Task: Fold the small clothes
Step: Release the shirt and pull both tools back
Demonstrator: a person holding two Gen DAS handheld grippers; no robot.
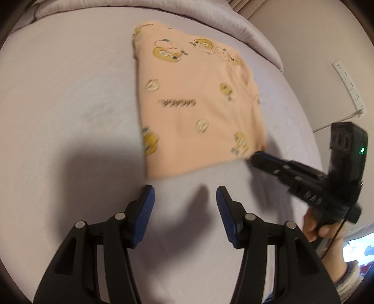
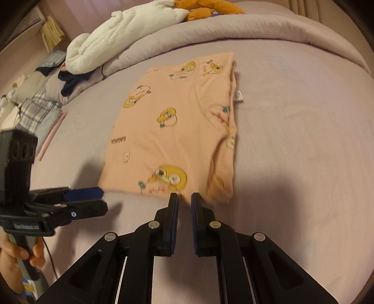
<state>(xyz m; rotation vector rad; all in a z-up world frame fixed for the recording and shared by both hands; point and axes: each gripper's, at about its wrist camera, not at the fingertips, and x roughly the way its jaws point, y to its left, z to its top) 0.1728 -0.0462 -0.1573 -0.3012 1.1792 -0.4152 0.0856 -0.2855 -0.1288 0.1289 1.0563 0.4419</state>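
Left wrist view shows the left gripper (image 1: 184,196) with its blue pads spread apart and nothing between them, hovering over the lilac bedsheet (image 1: 70,98) just short of the near edge of the peach garment (image 1: 196,112). That garment, printed with yellow cartoon faces and a short word, lies folded into a flat rectangle on the sheet. At the garment's near right corner sits the right gripper (image 1: 253,159), held by a hand (image 1: 315,229) in a grey sleeve; its tip is right at the cloth, though blur hides whether it touches. In the right wrist view the right gripper (image 2: 185,198) has its jaws nearly pressed together, a thin slit left between the pads, empty, pointing at the garment's near hem (image 2: 187,196). The left gripper (image 2: 93,198) shows just beside the garment's near left corner. Beyond the garment's far edge runs a rolled lilac duvet (image 2: 210,30), with a white plush (image 2: 121,32) and an orange plush (image 2: 205,9) on top.
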